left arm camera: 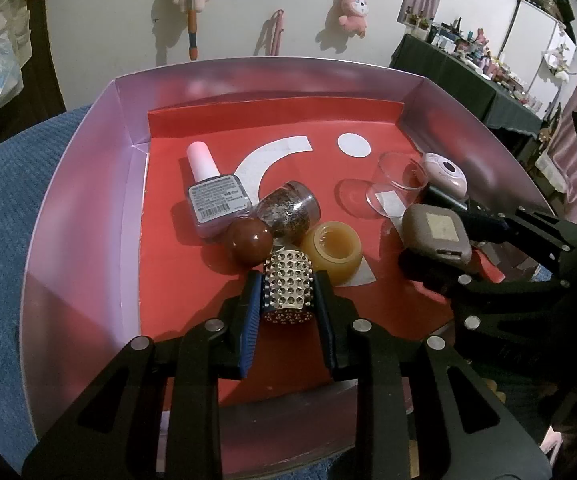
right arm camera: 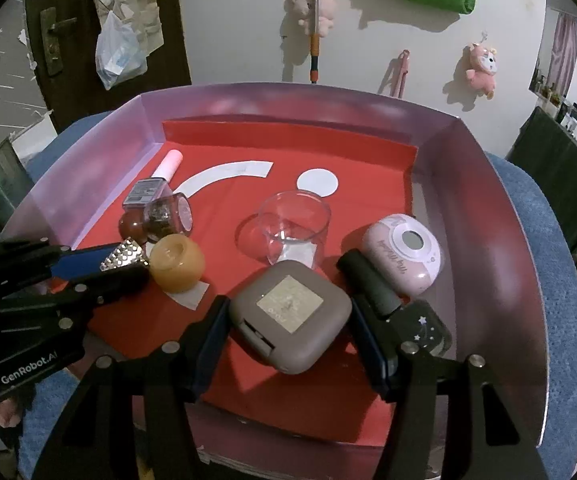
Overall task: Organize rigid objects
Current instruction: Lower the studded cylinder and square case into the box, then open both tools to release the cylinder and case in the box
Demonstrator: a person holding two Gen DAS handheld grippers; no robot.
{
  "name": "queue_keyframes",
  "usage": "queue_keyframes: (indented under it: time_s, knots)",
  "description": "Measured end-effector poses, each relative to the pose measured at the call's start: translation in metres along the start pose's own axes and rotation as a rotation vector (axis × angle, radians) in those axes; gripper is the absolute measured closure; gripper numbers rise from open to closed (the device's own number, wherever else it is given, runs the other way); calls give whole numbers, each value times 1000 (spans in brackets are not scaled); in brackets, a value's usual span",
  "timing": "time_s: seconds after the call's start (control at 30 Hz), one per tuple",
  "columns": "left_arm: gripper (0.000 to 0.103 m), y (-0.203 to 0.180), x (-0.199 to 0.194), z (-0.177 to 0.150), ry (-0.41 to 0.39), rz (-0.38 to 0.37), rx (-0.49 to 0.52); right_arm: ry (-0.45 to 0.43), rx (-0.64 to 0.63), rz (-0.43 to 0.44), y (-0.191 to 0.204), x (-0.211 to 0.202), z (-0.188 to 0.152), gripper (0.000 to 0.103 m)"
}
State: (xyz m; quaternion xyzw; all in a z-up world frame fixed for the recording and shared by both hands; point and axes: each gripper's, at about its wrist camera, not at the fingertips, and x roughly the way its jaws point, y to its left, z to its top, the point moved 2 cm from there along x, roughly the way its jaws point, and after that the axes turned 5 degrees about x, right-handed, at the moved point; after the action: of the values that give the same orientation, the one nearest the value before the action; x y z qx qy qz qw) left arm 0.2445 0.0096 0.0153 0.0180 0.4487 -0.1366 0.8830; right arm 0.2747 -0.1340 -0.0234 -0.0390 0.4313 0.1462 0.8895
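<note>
Red paper lines the floor of the pink-walled box (left arm camera: pixel 72 208) where both of my grippers are at work. My left gripper (left arm camera: pixel 288 292) is closed around a studded silver cylinder (left arm camera: pixel 288 286), its blue-padded fingers (left arm camera: pixel 250 320) pressing each side, the piece held just above the red floor at the box's near edge. Directly beyond it, touching or nearly so, sit a glossy brown ball (left arm camera: pixel 249 246) and an amber rubbery ring (left arm camera: pixel 334 252), with a small glitter jar (left arm camera: pixel 288 212) lying on its side behind them and a nail polish bottle (left arm camera: pixel 216 196) with a pale pink cap lying flat to the left. My right gripper (right arm camera: pixel 288 320) is clamped on a taupe rounded-square case (right arm camera: pixel 290 316), one finger against each of its sides, the case tilted and resting low over the red paper. A dark green nail polish bottle (right arm camera: pixel 400 300) lies just beside my right finger, against it or nearly so, and a pink oval device (right arm camera: pixel 404 252) sits just past that, near the box's right wall. A clear plastic cup (right arm camera: pixel 288 228) lies tipped in the middle, just beyond the case. In the right wrist view my left gripper enters from the left with the studded cylinder, close beside the amber ring. The box rests on a blue textured surface (left arm camera: pixel 4 208).
</note>
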Motion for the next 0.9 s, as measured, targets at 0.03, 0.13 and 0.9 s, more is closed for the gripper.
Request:
queue_keyframes:
  time_s: [0.03,0.13,0.9]
  knots:
    - [79,0,0,0,0,0,-1,1,-4,2,2,1,0,40]
    - [79,0,0,0,0,-1,-1,7,-4,6,5,3,-2,40]
    - [79,1,-2,-1,-2,-1,-1,3,-1,-9,1,4,-3,40]
